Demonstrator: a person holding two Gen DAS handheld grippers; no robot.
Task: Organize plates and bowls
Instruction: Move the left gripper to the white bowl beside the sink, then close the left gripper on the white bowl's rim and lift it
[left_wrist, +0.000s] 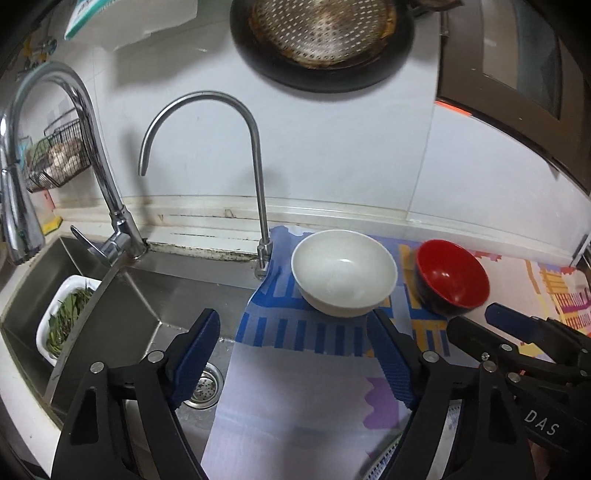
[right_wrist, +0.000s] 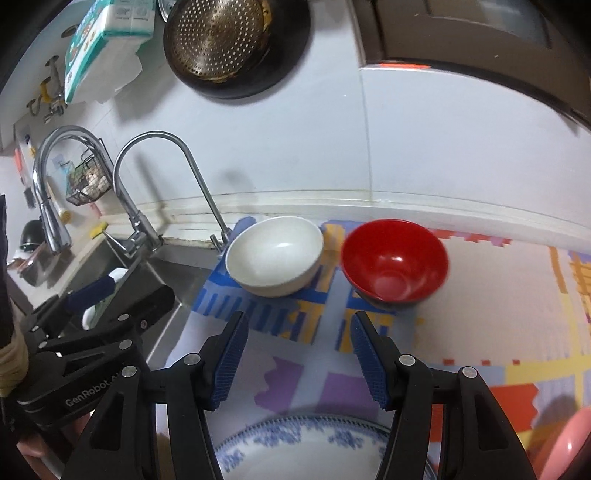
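White and red, two bowls stand upright and near each other on the patterned mat (right_wrist: 498, 295) covering the desk, close to the back wall. The white bowl (right_wrist: 275, 254) sits nearer the sink (left_wrist: 177, 295), beside the slim tap (left_wrist: 258, 184); the red bowl (right_wrist: 393, 258) is to its right. Both are empty. A blue-patterned plate (right_wrist: 306, 446) lies below the right gripper (right_wrist: 299, 358), nothing on it. In the sink, a white tray (left_wrist: 68, 314) holds green leaves. The left gripper (left_wrist: 295, 358) hangs over the mat's edge. Both grippers' jaws are spread apart, holding nothing.
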